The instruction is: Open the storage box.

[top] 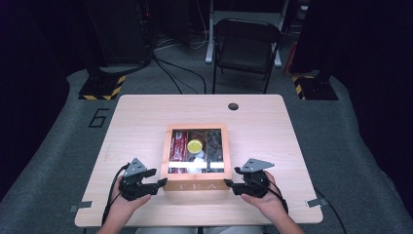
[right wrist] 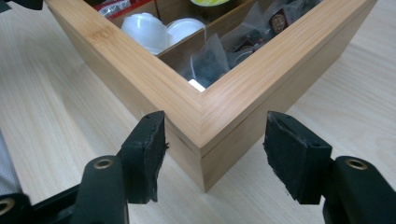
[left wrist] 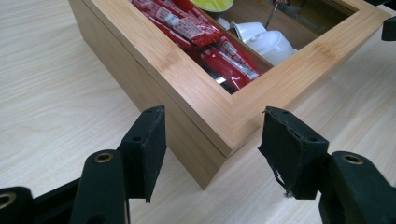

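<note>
A square bamboo tea box with a glass-windowed lid and "TEA" on its front point(top: 197, 156) sits at the centre of the pale wood-grain table point(top: 141, 117), slightly below mid-frame in the high view. Bare tabletop lies all round it: a broad band toward the upper edge, wide margins at left and right, and a narrow strip between the box front and the table's lower edge.

The left gripper point(top: 157, 178), at lower left of centre, brackets the box's near-left corner. In the left gripper view that corner point(left wrist: 219, 140) stands between the black jaws; both pads are clear of the wood, about half open, gripping nothing. The right gripper point(top: 233, 177) mirrors it at the near-right corner; the right gripper view shows the corner point(right wrist: 203, 140) between its pads, likewise apart from the wood.

The high view alone gives the dark folding chair point(top: 246, 46) beyond the table and the cable hole point(top: 233, 106) near the far edge. The left gripper view resolves red sachets point(left wrist: 196, 32) and white capsules point(left wrist: 266, 39); the right gripper view resolves dark translucent tea bags point(right wrist: 210, 63) in the adjoining compartment.
</note>
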The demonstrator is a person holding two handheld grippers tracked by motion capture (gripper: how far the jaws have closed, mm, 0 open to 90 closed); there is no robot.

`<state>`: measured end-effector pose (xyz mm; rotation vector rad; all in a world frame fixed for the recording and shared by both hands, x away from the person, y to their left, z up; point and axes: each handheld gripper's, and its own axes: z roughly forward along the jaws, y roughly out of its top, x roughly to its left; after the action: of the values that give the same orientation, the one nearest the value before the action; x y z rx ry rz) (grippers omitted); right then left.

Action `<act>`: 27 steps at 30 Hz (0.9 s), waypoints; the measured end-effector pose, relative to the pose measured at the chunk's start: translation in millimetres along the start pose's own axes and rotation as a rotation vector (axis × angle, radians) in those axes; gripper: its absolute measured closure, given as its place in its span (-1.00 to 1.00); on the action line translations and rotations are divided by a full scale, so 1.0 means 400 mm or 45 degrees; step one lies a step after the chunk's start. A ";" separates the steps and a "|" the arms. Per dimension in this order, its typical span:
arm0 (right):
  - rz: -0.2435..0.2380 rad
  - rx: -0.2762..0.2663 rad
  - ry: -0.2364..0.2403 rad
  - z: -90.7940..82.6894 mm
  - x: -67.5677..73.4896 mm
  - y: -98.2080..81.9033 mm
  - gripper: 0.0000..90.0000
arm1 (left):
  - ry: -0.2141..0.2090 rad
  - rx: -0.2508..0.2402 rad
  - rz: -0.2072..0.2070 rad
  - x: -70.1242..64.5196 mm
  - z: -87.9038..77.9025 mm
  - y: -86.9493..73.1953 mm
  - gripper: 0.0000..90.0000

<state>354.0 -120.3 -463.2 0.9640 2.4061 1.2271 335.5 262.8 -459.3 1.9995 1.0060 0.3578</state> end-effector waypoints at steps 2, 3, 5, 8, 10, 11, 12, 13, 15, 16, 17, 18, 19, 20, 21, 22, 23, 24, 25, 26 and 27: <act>-0.012 0.005 0.008 0.005 0.002 -0.004 -0.13 | -0.006 0.000 0.011 -0.003 0.000 -0.004 -0.10; -0.014 0.013 0.015 0.011 0.006 -0.008 -0.12 | -0.020 -0.003 0.006 -0.005 0.002 -0.009 -0.10; -0.027 0.019 0.013 0.013 0.009 -0.009 -0.10 | -0.029 0.014 0.016 -0.008 0.004 -0.013 -0.09; -0.052 0.022 0.006 0.017 0.014 -0.011 -0.06 | -0.036 0.017 0.025 -0.011 0.013 -0.018 -0.05; -0.050 0.027 0.006 0.017 0.016 -0.011 -0.05 | -0.037 0.027 0.032 -0.013 0.016 -0.020 -0.01; -0.066 0.024 -0.019 0.018 0.017 -0.012 0.01 | -0.030 0.041 0.045 -0.018 0.024 -0.025 0.01; -0.066 0.024 -0.019 0.018 0.017 -0.012 0.01 | -0.030 0.041 0.045 -0.018 0.024 -0.025 0.02; -0.067 0.019 -0.013 0.017 0.016 -0.014 0.02 | 0.002 0.040 0.062 -0.023 0.027 -0.028 0.03; -0.059 0.026 -0.009 0.018 0.016 -0.016 0.08 | 0.007 0.043 0.064 -0.022 0.028 -0.028 0.06; -0.059 0.026 -0.009 0.018 0.016 -0.016 0.08 | 0.007 0.043 0.064 -0.022 0.028 -0.028 0.08; -0.062 0.022 -0.012 0.019 0.016 -0.018 0.08 | 0.003 0.035 0.056 -0.020 0.029 -0.029 0.09; -0.062 0.022 -0.012 0.019 0.016 -0.018 0.08 | 0.003 0.035 0.056 -0.020 0.029 -0.029 0.09; -0.062 0.018 -0.013 0.019 0.016 -0.018 0.08 | -0.004 0.038 0.048 -0.019 0.028 -0.030 0.09; -0.064 0.016 -0.013 0.019 0.016 -0.018 0.08 | -0.006 0.039 0.044 -0.019 0.028 -0.031 0.09; -0.063 0.013 -0.013 0.019 0.016 -0.018 0.08 | -0.003 0.035 0.042 -0.019 0.028 -0.031 0.09; -0.064 0.011 -0.015 0.019 0.017 -0.019 0.08 | -0.001 0.032 0.040 -0.019 0.028 -0.031 0.10; -0.064 0.012 -0.016 0.019 0.018 -0.019 0.08 | 0.003 0.033 0.046 -0.019 0.028 -0.030 0.10; -0.064 0.012 -0.016 0.019 0.018 -0.019 0.08 | 0.003 0.033 0.046 -0.019 0.028 -0.030 0.10; -0.062 0.009 -0.019 0.019 0.019 -0.019 0.08 | 0.003 0.033 0.046 -0.020 0.028 -0.030 0.10; -0.063 0.009 -0.018 0.019 0.018 -0.019 0.08 | 0.003 0.033 0.046 -0.020 0.028 -0.030 0.10; -0.064 0.009 -0.016 0.019 0.018 -0.019 0.08 | 0.003 0.034 0.046 -0.020 0.028 -0.030 0.10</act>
<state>349.2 -114.0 -473.7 0.9053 2.4114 1.1918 330.7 254.4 -474.4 2.0439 0.9825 0.3681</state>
